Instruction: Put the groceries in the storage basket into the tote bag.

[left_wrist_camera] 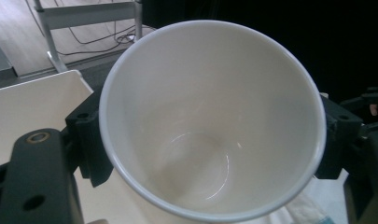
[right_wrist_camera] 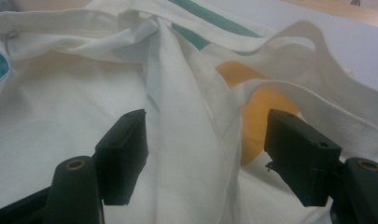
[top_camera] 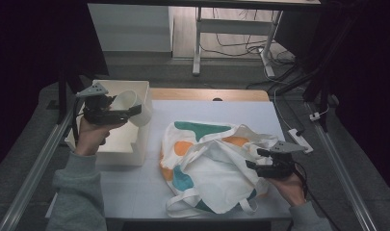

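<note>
Two hand-held grippers are at work over a white counter (top_camera: 135,192). The left hand-held gripper (top_camera: 135,110) is raised above the counter's left edge, gripping a white cup (top_camera: 131,107) by its outside walls. Its black jaws press against opposite sides of the cup. The cup is tilted on its side, with its open mouth facing back toward the hand; in the left gripper view its inside (left_wrist_camera: 210,126) looks bare and smooth. Below the cup sits a cream box (top_camera: 120,139), set against the counter's left edge near the far left corner.

The right hand-held gripper (top_camera: 254,159) hovers low near the counter's right edge, jaws spread apart and holding nothing. Its jaws point at a crumpled white cloth bag (top_camera: 207,168) printed with teal and orange patches. The bag lies across the middle of the counter, reaching toward the near edge, with its handles loose. In the right gripper view, a raised fold of the bag (right_wrist_camera: 186,130) stands between the open jaws, apart from both.
</note>
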